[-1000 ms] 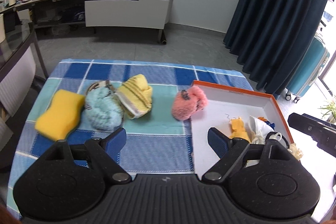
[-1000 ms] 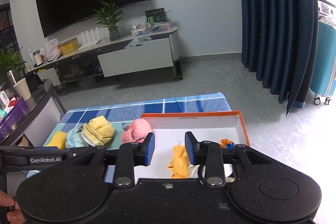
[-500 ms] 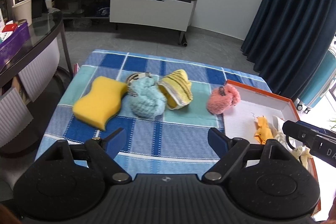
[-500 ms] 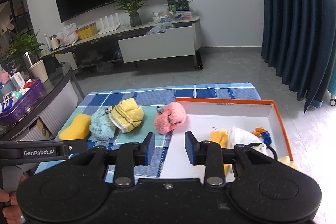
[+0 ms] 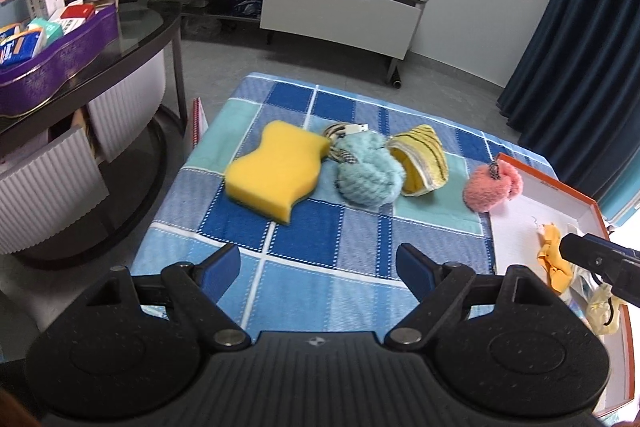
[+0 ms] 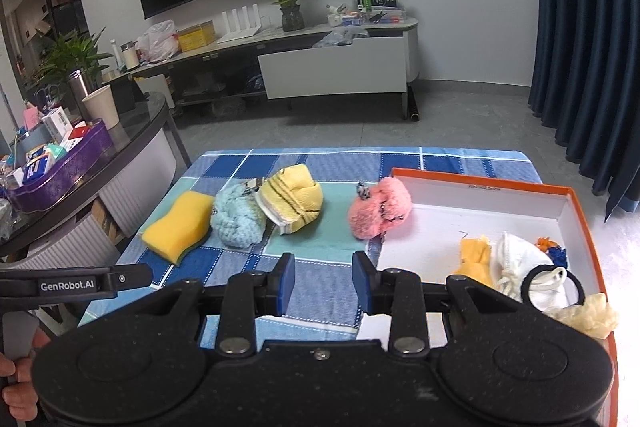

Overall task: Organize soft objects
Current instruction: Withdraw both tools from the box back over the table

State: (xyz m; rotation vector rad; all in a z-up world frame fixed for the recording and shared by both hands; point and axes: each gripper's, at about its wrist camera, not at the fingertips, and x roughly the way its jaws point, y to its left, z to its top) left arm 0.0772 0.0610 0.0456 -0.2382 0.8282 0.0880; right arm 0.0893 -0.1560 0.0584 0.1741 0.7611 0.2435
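Note:
A yellow sponge (image 5: 276,175), a light-blue knitted ball (image 5: 368,175), a yellow striped sock (image 5: 422,163) and a pink fluffy toy (image 5: 492,187) lie in a row on the blue checked cloth (image 5: 320,267). The pink toy leans on the left rim of the orange-edged white box (image 6: 480,203). The box holds a yellow cloth (image 6: 474,255), a white mask (image 6: 520,259) and small items. My left gripper (image 5: 318,267) is open and empty, above the cloth's near edge. My right gripper (image 6: 323,281) is partly open and empty, near the box's left side.
A dark glass side table (image 6: 132,131) with a purple tray (image 6: 64,167) of boxes stands to the left. A TV console (image 6: 332,67) is at the back wall. Dark blue curtains (image 6: 588,47) hang on the right. A cable (image 5: 344,129) lies behind the blue ball.
Both grippers have swung to the left and pulled back, so the soft objects sit more central and the side table has come into view. Both grippers stay empty, jaw widths unchanged.

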